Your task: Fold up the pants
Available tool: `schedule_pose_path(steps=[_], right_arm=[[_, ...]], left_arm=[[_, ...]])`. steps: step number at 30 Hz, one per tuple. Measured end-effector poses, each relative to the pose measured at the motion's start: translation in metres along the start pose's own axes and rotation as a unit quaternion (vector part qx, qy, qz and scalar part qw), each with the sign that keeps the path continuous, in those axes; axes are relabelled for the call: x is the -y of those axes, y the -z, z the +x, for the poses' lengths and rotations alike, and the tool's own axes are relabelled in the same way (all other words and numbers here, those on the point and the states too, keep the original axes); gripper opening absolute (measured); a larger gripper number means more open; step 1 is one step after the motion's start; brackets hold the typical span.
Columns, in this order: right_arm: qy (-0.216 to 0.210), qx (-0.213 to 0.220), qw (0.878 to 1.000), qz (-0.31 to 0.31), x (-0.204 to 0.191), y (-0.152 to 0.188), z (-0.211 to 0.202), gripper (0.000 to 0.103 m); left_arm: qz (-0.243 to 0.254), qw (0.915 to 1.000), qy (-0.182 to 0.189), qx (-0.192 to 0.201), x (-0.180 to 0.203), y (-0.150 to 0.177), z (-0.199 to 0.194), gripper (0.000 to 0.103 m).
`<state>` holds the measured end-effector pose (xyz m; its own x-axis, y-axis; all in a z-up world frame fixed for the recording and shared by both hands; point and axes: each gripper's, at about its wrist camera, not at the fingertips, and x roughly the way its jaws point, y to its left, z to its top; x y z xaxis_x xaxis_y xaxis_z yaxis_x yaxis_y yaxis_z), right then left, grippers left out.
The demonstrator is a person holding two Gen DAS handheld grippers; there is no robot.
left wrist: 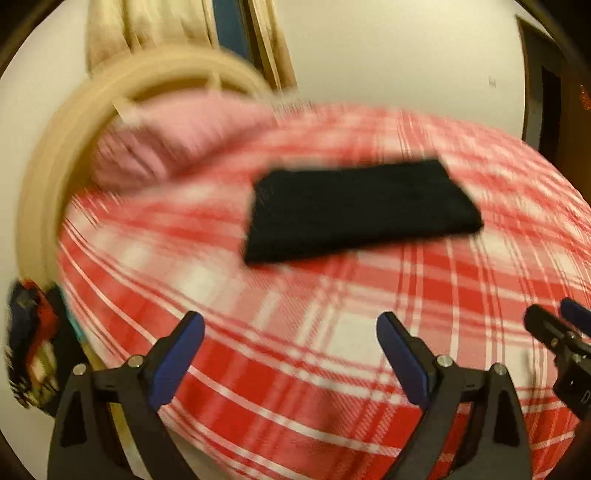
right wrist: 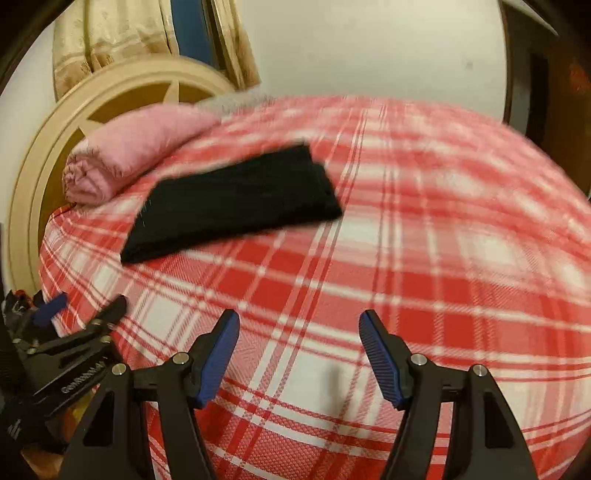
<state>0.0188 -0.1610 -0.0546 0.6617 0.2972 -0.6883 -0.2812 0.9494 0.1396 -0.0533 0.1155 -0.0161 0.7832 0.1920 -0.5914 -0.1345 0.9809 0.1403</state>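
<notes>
The black pants lie folded into a flat rectangle on the red and white plaid bed cover, seen in the right wrist view as the same black pants. My left gripper is open, well short of the pants, with nothing between its blue pads. My right gripper is open too, over bare plaid cover, and holds nothing. Each gripper shows at the edge of the other's view: the right gripper at the right, the left gripper at the lower left.
A rolled pink blanket lies at the head of the bed against a round cream headboard. Beige curtains hang behind it. A white wall and a dark door frame stand beyond the bed. Dark clutter sits beside the bed's left edge.
</notes>
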Motion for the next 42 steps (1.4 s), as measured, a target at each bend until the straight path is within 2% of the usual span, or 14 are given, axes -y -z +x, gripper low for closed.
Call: schedule_pose_path(steps=[2,4,6,8,15,23,25,30,42], right_arm=[[0.006,0.063,0.998,-0.011,-0.005,-0.004,-0.028,0.069],[0.014,0.112,0.993,-0.023,-0.01,-0.007,-0.051,0.069],[0.017,0.15,0.988,-0.033,-0.016,-0.01,-0.073,0.069],[0.015,0.17,0.985,-0.034,-0.019,-0.012,-0.091,0.075],[0.007,0.222,0.975,-0.012,-0.02,-0.012,-0.145,0.077],[0.01,0.296,0.955,-0.009,-0.025,-0.006,-0.204,0.083],[0.011,0.305,0.952,-0.008,-0.026,-0.004,-0.214,0.087],[0.016,0.304,0.953,-0.015,-0.033,-0.001,-0.221,0.088],[0.001,0.283,0.959,-0.018,-0.035,0.001,-0.212,0.088]], left_arm=[[0.003,0.9986,-0.007,0.052,-0.002,-0.005,-0.025,0.102],[-0.002,0.9955,-0.001,0.094,-0.006,-0.011,-0.049,0.103],[-0.006,0.9922,0.01,0.124,-0.011,-0.016,-0.067,0.103],[-0.007,0.9898,0.017,0.142,-0.014,-0.02,-0.083,0.103],[-0.025,0.9882,0.042,0.145,-0.029,-0.029,-0.114,0.103],[-0.038,0.9867,0.055,0.148,-0.039,-0.031,-0.136,0.103],[-0.036,0.9854,0.052,0.158,-0.042,-0.029,-0.142,0.103],[-0.034,0.9833,0.043,0.173,-0.047,-0.027,-0.15,0.103],[-0.024,0.9867,0.026,0.158,-0.044,-0.026,-0.147,0.103]])
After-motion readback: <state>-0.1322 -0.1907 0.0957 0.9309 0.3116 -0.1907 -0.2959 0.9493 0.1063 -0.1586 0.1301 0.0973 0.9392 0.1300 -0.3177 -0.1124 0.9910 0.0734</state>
